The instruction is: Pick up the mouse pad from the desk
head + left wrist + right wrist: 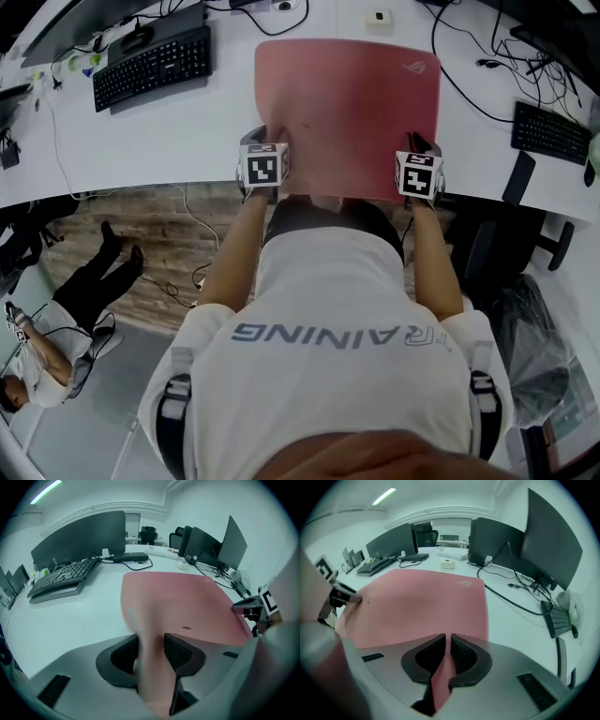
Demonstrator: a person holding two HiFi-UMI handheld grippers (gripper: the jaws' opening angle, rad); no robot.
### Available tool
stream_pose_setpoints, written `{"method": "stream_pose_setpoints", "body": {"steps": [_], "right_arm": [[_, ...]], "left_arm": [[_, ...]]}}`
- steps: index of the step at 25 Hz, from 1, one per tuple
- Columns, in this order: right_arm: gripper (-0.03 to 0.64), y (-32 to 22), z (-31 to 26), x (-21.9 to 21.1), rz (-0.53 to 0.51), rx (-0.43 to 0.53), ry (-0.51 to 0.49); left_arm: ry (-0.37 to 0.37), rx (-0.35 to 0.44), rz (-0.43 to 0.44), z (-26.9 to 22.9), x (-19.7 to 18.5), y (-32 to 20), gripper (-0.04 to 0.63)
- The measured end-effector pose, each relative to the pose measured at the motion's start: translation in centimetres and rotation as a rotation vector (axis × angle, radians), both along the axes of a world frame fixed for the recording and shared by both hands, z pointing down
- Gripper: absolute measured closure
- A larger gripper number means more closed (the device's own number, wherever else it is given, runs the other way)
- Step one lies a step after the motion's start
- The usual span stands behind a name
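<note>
The mouse pad is a big pink sheet lying flat on the white table straight ahead of you, with its near edge at the table's front rim. That is where both tools have it, one at each near corner.

The right gripper has its jaws drawn narrow and nipped onto the thin edge. The left gripper has its jaws about half apart, with the pad's edge slanting through the gap, and it is not yet pinched down the way the right one is.

Expect the pad to be light, thin and floppy, so it will likely sag in the middle between your two holds. The underside probably clings to the table, so peel it up from the front edge. It is not fragile, and the cloth face should give the jaws good purchase. Take a deep bite at both corners, since a shallow one may slip off.

A small emblem sits in the far right corner, too small to read. The print on your shirt appears upside down and reads roughly "RAINING". The cubes carry only square markers, no words.
</note>
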State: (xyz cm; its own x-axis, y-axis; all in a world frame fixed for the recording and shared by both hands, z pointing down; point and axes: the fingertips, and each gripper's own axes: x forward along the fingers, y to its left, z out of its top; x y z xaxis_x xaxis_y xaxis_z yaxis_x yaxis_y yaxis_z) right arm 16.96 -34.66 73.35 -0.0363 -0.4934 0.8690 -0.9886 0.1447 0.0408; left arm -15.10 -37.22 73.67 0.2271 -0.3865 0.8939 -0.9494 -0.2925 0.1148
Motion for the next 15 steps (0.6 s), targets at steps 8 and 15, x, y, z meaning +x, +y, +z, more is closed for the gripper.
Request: {"method": "stream_pose_setpoints", "body": {"steps": [8,15], "right_arm": [[0.275,0.0,0.2,3.5,0.097,0.004,-0.028],[0.293,0.2,0.5,3.6,0.163,0.018,-0.14]], "left_arm": [[0.041,-0.011,0.001,-0.1,-0.1,0.0,0.39],[0.047,-0.012,0.01,-0.2,-0.1,0.0,0.394]]}}
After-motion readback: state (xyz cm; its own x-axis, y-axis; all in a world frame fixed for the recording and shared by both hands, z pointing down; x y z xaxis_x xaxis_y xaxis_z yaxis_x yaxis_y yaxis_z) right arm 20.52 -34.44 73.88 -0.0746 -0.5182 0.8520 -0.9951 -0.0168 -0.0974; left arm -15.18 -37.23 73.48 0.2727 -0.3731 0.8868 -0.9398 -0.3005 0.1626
